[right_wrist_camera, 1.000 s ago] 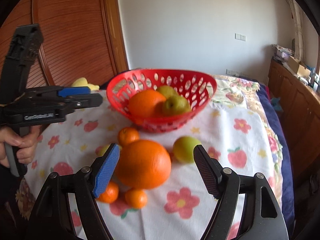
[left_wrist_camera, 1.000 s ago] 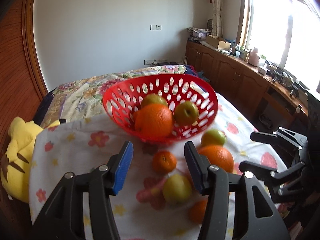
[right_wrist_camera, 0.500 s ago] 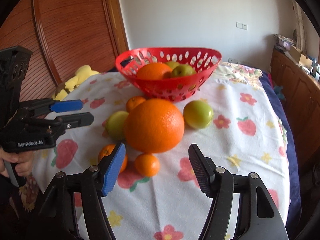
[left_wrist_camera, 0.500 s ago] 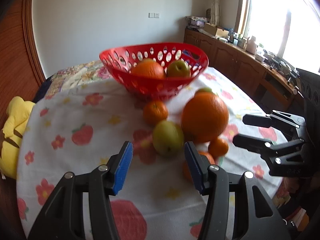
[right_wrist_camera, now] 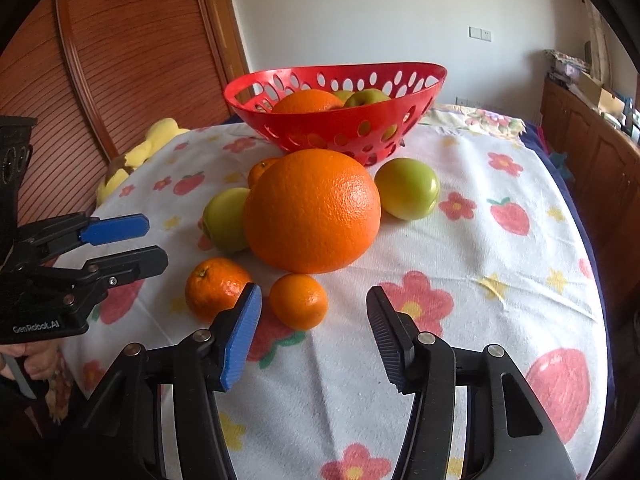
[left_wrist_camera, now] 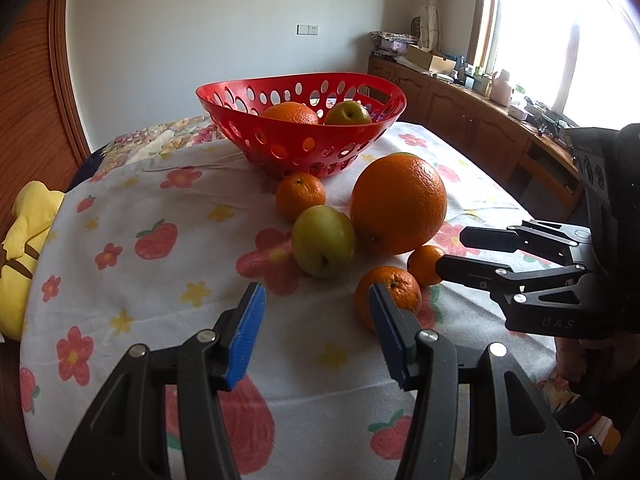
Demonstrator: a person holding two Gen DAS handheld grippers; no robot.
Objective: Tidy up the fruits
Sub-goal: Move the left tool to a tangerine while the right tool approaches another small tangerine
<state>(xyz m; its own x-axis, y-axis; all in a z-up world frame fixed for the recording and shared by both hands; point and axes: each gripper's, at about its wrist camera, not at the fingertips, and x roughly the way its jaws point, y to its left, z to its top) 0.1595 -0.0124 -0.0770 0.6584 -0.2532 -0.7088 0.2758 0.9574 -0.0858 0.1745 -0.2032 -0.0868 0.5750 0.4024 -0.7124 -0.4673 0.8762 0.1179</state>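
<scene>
A red perforated basket (left_wrist_camera: pixel 280 136) (right_wrist_camera: pixel 340 128) holds an orange (left_wrist_camera: pixel 290 112) and a green apple (left_wrist_camera: pixel 348 113). In front of it on the flowered cloth lie a large orange (right_wrist_camera: pixel 312 210) (left_wrist_camera: pixel 400 204), two green apples (right_wrist_camera: pixel 408 188) (right_wrist_camera: pixel 224 218) and three tangerines. My left gripper (left_wrist_camera: pixel 316 300) (right_wrist_camera: pixel 158 242) is open and empty, with one tangerine (left_wrist_camera: pixel 388 294) just past its right finger. My right gripper (right_wrist_camera: pixel 314 304) (left_wrist_camera: pixel 450 251) has its jaws closing. The smallest tangerine (right_wrist_camera: pixel 298 300) (left_wrist_camera: pixel 424 264) sits just ahead of its fingertips, untouched.
A yellow plush toy (left_wrist_camera: pixel 24 236) (right_wrist_camera: pixel 140 152) lies at the table's left edge. A wooden door (right_wrist_camera: pixel 120 60) stands behind, and low wooden cabinets (left_wrist_camera: pixel 480 132) run under the window on the right. A hand (right_wrist_camera: pixel 36 360) holds the left gripper's handle.
Both grippers have sunk toward the cloth and come closer to the loose fruit. The right gripper's jaws have narrowed. The fruit has not moved.
</scene>
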